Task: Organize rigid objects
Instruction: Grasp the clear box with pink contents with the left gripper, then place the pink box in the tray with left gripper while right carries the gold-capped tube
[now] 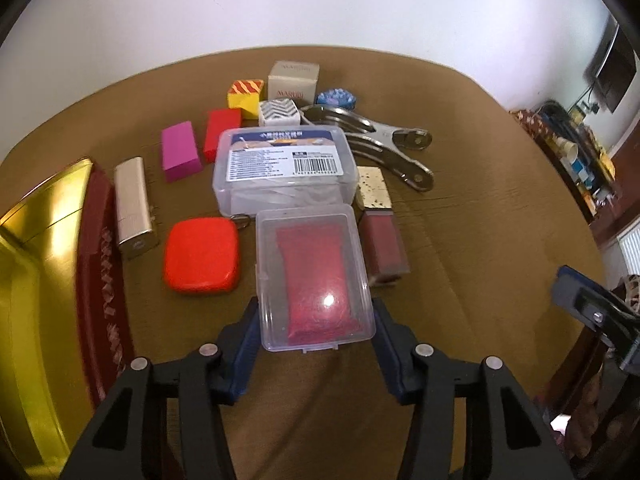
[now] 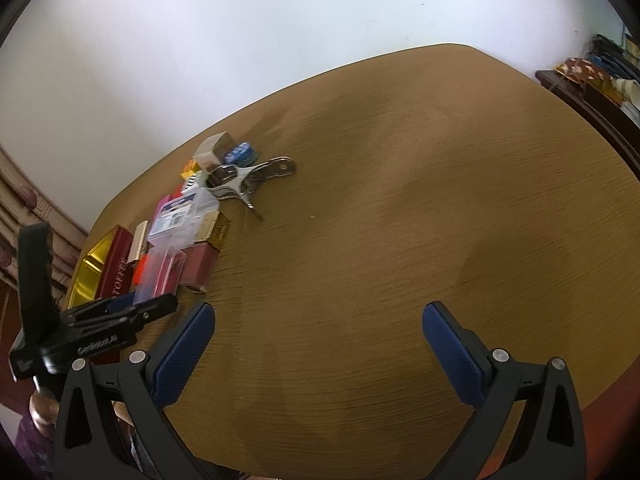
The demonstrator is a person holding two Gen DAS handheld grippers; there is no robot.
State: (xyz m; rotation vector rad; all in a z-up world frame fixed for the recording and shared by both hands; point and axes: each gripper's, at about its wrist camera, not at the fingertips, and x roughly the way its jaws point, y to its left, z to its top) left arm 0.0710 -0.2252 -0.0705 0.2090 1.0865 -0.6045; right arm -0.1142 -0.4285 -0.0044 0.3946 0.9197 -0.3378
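Note:
My left gripper (image 1: 315, 314) is shut on a clear plastic box with red contents (image 1: 314, 276), one blue pad on each side of its near end. The box also shows in the right wrist view (image 2: 162, 272). Beyond it lie a larger clear labelled box (image 1: 285, 168), a red rounded case (image 1: 202, 255), a gold lighter (image 1: 132, 206), a pink block (image 1: 180, 157), a red block (image 1: 222, 133) and metal tongs (image 1: 384, 146). A gold-lined red tin (image 1: 44, 280) stands at the left. My right gripper (image 2: 319, 322) is open and empty over bare table.
A maroon bottle with a gold cap (image 1: 380, 224) lies right of the held box. A yellow striped cube (image 1: 245, 98), a chevron cube (image 1: 279, 112), a white carton (image 1: 294, 80) and a blue object (image 1: 336, 98) sit at the back. A cluttered shelf (image 1: 576, 152) stands right.

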